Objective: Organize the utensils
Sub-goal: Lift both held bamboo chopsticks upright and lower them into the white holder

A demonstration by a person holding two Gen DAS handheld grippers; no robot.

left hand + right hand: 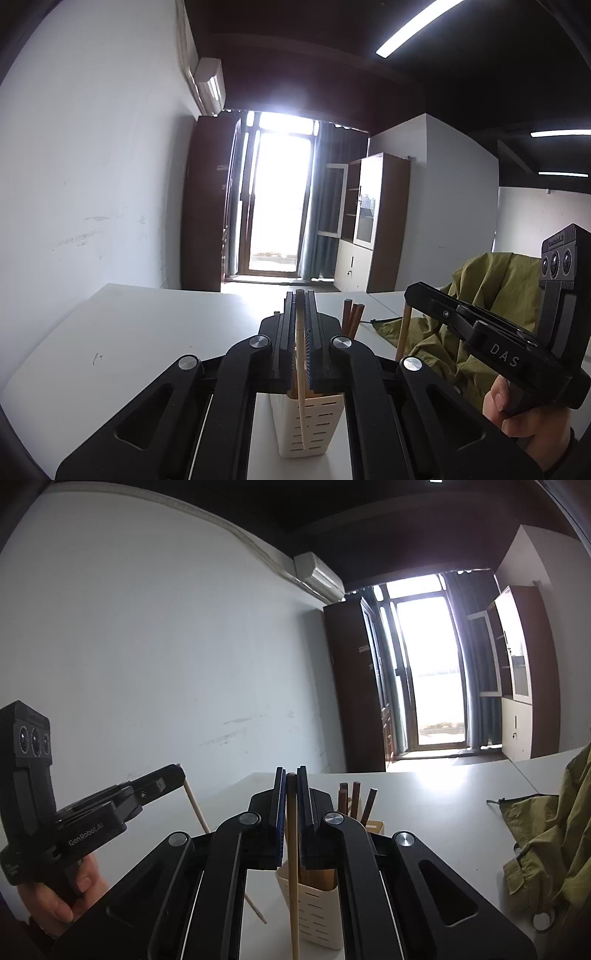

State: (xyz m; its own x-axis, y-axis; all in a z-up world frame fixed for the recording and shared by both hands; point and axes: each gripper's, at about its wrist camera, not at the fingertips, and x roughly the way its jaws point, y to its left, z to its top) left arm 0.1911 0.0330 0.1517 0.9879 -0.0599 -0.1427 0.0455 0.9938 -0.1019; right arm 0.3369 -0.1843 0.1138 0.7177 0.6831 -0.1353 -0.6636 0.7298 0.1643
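Note:
A cream slotted utensil holder (308, 424) stands on the white table (140, 332); it also shows in the right wrist view (317, 912). Dark brown chopsticks (354, 801) stick up out of it, also seen in the left wrist view (352, 317). My left gripper (300, 295) is shut on a light wooden chopstick (302, 387) that hangs down in front of the holder; the right wrist view shows this chopstick (195, 805) slanting to the table. My right gripper (291, 775) is shut on another light chopstick (293, 886), held upright at the holder's left edge.
An olive green cloth (546, 842) lies on the table to the right; it also shows in the left wrist view (480, 295). A white wall (92, 184) runs along the table's left. Cabinets (380, 221) and a bright glass door (277, 206) stand at the far end.

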